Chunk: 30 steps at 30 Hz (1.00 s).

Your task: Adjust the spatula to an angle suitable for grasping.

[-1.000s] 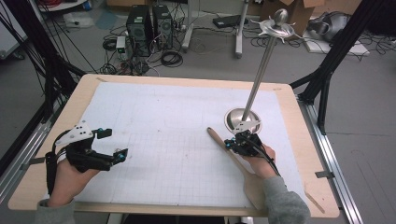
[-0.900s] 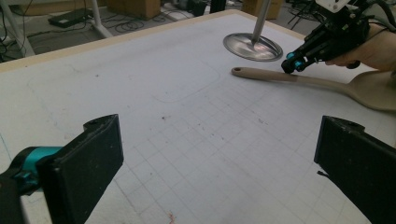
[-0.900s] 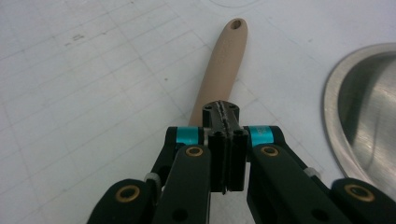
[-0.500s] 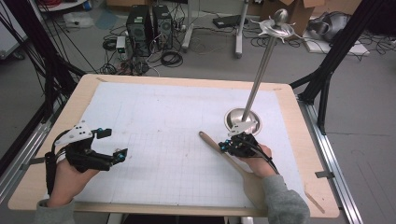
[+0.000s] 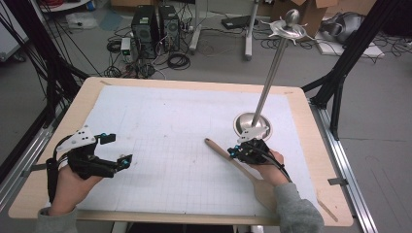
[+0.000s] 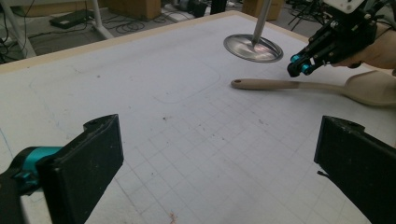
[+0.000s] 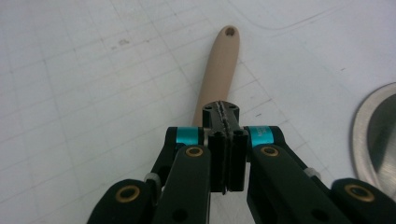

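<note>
Trouble was judged likeliest at the right gripper (image 5: 236,152), whose jaws were seen pressed together with nothing between them, poised over the handle of the spoon (image 5: 241,168). That spoon lay flat on the mat (image 5: 165,126), bowl toward the person. Were the tips pushed down closed, the handle could be skidded aside. The left gripper (image 5: 125,161) was held wide open, well apart. Beyond, the stand (image 5: 252,125) could be struck.

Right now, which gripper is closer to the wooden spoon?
Right. The right gripper is shut, directly over the wooden spoon handle; whether it touches is unclear. The left gripper is open, well off toward the mat's left side.
</note>
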Available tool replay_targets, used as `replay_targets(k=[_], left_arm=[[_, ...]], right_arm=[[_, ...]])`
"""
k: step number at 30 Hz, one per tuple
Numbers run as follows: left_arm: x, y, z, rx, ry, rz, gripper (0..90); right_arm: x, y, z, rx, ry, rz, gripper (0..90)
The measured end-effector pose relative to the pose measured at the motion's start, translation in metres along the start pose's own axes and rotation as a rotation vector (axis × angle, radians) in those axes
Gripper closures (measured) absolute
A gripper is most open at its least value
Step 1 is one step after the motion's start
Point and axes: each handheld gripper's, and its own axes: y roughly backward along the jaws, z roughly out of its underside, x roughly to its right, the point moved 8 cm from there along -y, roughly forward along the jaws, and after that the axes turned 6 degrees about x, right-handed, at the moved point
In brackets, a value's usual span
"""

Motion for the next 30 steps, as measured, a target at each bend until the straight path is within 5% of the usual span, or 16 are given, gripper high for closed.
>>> replay_targets(k=[11,21,30], left_arm=[[0.001,0.000,-0.001,0.002,-0.002,-0.001,1.7],[0.001,-0.001,-0.001,0.003,-0.003,0.004,1.7],[0.002,-0.004,-0.006,0.013,-0.003,0.015,1.7]], right_arm=[[-0.012,0.048,-0.006,0.116,-0.019,0.042,88.4],[-0.019,0.072,0.005,0.166,-0.066,0.093,56.1],[-0.028,0.084,0.015,0.122,-0.089,0.095,29.9]])
